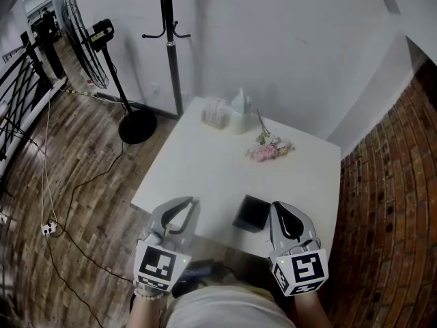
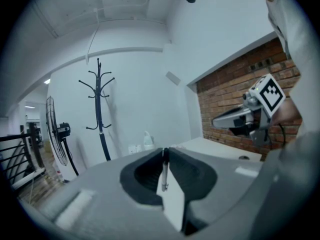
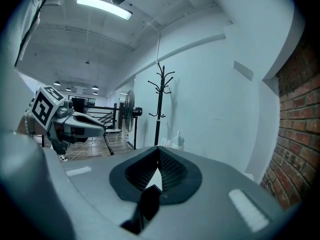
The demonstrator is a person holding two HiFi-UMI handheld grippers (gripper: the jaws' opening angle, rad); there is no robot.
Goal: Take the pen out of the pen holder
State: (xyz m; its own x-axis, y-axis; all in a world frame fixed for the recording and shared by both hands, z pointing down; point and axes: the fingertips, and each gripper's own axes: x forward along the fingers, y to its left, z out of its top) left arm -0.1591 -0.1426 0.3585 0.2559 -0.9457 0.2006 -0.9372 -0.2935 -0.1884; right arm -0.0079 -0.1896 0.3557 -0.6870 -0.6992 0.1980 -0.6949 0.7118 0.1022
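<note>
Closest in: pen (image 2: 163, 170), thin and pale, pinched near its upper end between the tips of my left gripper (image 1: 190, 201). Jaws nearly closed, only the pen's width between them. Pen hangs roughly upright below the tips, over white tabletop. Too small to pick out in the head view.

Pen holder (image 1: 251, 212): black, square, open top, on the table (image 1: 198, 176) near its 6 o'clock edge. It sits at 3 o'clock from my left gripper, apart from it, so the pen is outside the holder.

Right gripper (image 3: 159, 150): at 3 o'clock of the holder, just beside it. Jaw tips meet, nothing pinched there. Dark holder shows through the gap below the tips; cannot tell if it touches.

Farther out on the table: pink flower bunch (image 1: 270, 147) at 12 o'clock of the holder, white containers (image 1: 225, 115) at the far edge, about 11 o'clock.

Off the table: coat stand (image 1: 171, 39) at 11 o'clock, standing fan (image 1: 85, 43) at 10 o'clock, cables across the wood floor (image 1: 75, 183) at 9 o'clock, brick wall (image 1: 396, 203) at 3 o'clock.
</note>
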